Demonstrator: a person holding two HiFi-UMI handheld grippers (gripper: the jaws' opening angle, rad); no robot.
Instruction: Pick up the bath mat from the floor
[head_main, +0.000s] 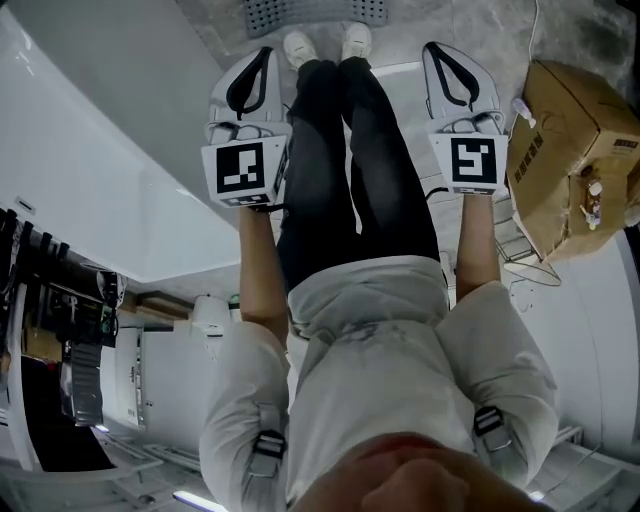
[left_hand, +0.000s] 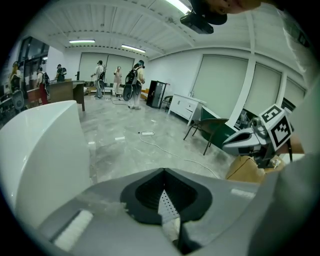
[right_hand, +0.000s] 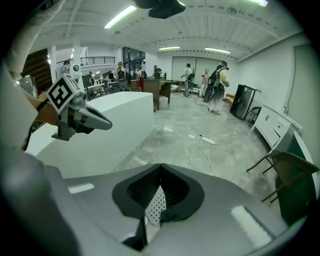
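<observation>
1. both jaw pairs are seen pressed together: the left hand-held gripper (head_main: 262, 52) and the right hand-held gripper (head_main: 433, 48) are closed on nothing, and only a pale dotted strip, judged to be each one's own pad lining, is shown in the dark hollow behind the tips
2. the bath mat (head_main: 312, 12) is found flat on the floor (head_main: 480, 22), a grey perforated sheet at the top edge of the head view, just beyond the shoes (head_main: 298, 46); part of it is cut off by the picture's edge
3. from both hand-held grippers the bath mat lies ahead and below, past the toes; it is shown in neither gripper view, where only the room is seen over the closed tips
4. its long axis is judged to run across the person, left to right, so that one end is offered to each hand
5. its middle is set slightly toward the left: the left end is lined up with the left hand-held gripper's tip, while the right end is stopped short of the right hand-held gripper's line, so the left hand is judged a little nearer
6. before any grasp the jaws would have to be parted and brought down to the near edge
</observation>
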